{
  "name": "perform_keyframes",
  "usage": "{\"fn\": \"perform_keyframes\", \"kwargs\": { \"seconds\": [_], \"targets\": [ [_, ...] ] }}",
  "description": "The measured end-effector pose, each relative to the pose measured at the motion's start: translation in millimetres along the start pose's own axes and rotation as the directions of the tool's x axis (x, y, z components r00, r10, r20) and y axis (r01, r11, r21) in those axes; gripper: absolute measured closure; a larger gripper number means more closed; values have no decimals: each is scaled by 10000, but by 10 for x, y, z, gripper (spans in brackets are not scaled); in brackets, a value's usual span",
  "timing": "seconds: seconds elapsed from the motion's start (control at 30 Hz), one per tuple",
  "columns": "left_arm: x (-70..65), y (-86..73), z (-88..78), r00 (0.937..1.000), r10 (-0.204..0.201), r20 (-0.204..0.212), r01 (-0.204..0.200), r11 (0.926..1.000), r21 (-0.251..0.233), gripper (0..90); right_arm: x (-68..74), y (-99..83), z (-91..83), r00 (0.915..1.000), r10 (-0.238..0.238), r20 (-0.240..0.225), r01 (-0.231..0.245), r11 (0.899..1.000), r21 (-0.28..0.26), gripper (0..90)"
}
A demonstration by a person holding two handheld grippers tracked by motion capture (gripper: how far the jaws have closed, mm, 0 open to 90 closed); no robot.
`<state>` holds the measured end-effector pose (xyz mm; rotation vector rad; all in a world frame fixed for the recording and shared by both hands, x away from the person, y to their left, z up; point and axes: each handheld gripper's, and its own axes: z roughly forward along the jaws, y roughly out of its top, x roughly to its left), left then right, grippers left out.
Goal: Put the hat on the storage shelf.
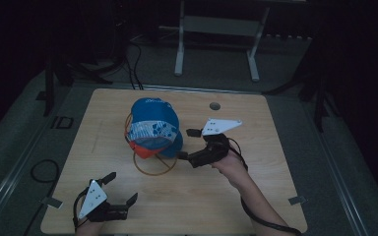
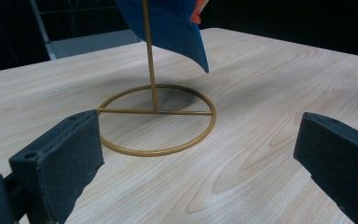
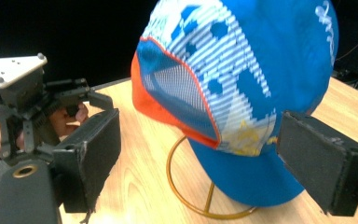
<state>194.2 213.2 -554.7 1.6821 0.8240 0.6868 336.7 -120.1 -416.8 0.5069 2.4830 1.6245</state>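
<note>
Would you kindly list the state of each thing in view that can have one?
Caps: two stacked, hanging on the stand, off the table.
Wire stand: upright on its ring base.
Left tool: open, empty.
Right tool: open, empty, beside the caps.

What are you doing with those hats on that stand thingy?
A person holds a pair of tongs in each hand at a wooden table. Caps are stacked on a gold wire stand in the middle. The right tongs sit right beside the caps with the jaws wide open and nothing gripped. The left tongs rest near the table's front edge, also open, pointing toward the stand's ring base.
</note>
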Motion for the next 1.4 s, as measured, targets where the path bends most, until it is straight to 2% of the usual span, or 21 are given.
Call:
{"fn": "perform_keyframes", "kwargs": {
  "seconds": [0.47,0.63,0.93,1.13,1.27,1.4],
  "targets": [
    [1,-8,-9,10000,3,-3,-3,10000,28,14,-47,-477,19,9999,126,9,-127,9981,609,138],
    [2,-9,-7,10000,17,-19,-17,10000,48,15,-57,-617,16,9994,335,-19,-333,9975,625,140],
    [9,-9,-11,10000,-33,-52,33,10000,8,15,-74,-856,-10,9996,278,33,-280,9973,679,142],
    [5,-9,-6,10000,-7,-24,7,10000,52,15,-84,-1015,-13,9997,244,-80,-235,9954,932,144],
    [6,-9,-4,10000,-22,-31,22,10000,47,15,-90,-1102,-15,9992,390,-105,-377,9944,983,150],
    [9,-10,-8,10000,-16,-40,16,10000,47,15,-93,-1213,16,9985,493,-231,-458,9898,1347,152]
  ]
}}
